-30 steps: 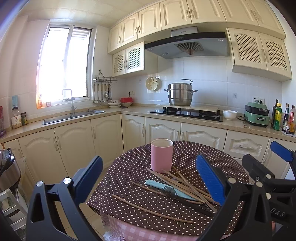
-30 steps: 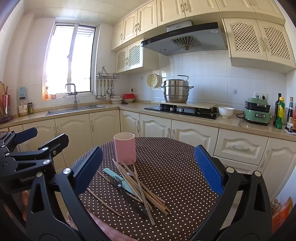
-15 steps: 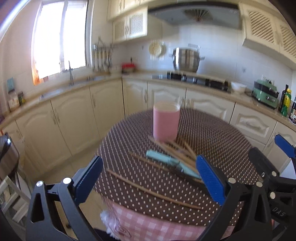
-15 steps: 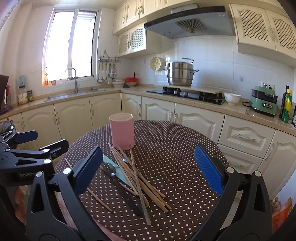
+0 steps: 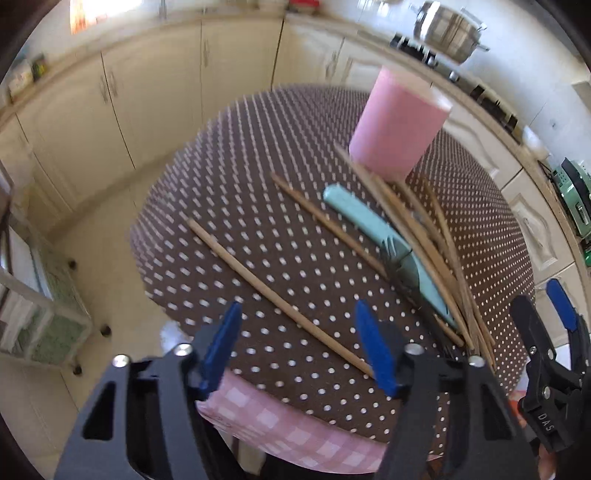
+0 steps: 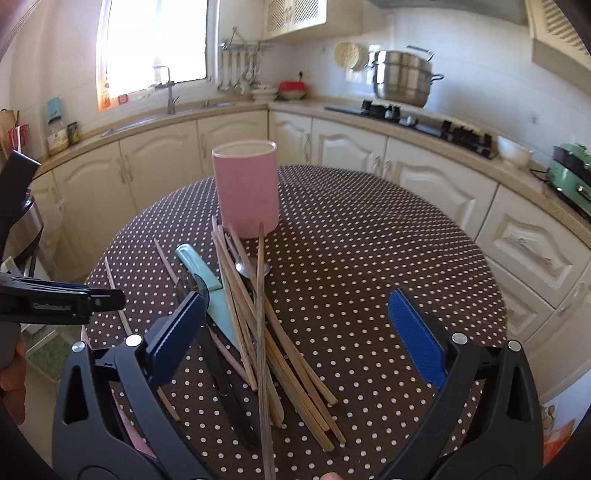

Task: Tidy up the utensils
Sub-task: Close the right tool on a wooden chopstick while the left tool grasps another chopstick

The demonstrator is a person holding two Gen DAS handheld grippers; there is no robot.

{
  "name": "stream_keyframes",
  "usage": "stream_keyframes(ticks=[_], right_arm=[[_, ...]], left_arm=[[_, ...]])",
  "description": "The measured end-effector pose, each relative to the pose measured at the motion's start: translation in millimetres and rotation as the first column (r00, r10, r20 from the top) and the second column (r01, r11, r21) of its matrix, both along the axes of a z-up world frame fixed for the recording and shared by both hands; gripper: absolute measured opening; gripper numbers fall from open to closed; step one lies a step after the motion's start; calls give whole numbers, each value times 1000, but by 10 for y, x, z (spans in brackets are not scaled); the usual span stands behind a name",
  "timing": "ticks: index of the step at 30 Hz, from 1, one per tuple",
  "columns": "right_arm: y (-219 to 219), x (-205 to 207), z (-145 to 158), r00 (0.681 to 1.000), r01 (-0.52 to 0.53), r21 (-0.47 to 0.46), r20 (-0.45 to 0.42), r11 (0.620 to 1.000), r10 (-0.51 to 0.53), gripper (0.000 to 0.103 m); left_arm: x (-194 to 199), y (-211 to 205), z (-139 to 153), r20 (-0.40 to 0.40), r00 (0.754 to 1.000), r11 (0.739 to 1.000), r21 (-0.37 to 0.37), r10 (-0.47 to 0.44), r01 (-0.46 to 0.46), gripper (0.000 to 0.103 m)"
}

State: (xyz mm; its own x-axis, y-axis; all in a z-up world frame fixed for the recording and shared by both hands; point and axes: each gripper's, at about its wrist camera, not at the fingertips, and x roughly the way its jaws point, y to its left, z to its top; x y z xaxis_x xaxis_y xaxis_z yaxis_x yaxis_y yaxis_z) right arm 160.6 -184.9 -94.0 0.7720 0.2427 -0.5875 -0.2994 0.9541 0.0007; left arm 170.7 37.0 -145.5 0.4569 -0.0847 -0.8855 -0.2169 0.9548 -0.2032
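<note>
One pink holder (image 6: 246, 192), one teal-handled utensil (image 6: 207, 284), one spoon (image 6: 246, 268).

The left wrist view is smeared by motion: the pink cup (image 5: 397, 125) has a soft rim, the far dots of the tablecloth (image 5: 258, 155) run into streaks, and the steel pot (image 5: 448, 27) is cut by the top edge. The teal-handled utensil (image 5: 373, 230) disappears under the heap of chopsticks (image 5: 436, 251), its near end hidden. In the right wrist view, a dark fork (image 6: 225, 376) lies partly behind the right gripper's near left finger (image 6: 175, 334), and a spoon bowl (image 6: 248, 268) shows only between sticks. One chopstick (image 6: 263, 350) runs off the bottom edge. Small items by the window (image 6: 61, 129) are too small to identify.
</note>
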Motion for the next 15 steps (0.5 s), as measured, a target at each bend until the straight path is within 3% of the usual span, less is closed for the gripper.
stream_keyframes(ticks=[6,9,12,15], right_arm=[[-41,260,-21,991,-73,10,-108,997,74,97],[-80,393,-9,980,-104,35,-169,994,108,97],[-75,541,-35,961,-135,54,-234,989,144,96],[-76,636,-54,945,-154,58,-284,986,164,82]], left_arm=[[180,28,-194,-67,997,999,2,39,-39,54],[247,28,-255,-61,996,997,31,68,-66,42],[379,44,-239,-54,994,994,58,91,-88,21],[450,82,-221,-40,995,996,21,92,-91,12]])
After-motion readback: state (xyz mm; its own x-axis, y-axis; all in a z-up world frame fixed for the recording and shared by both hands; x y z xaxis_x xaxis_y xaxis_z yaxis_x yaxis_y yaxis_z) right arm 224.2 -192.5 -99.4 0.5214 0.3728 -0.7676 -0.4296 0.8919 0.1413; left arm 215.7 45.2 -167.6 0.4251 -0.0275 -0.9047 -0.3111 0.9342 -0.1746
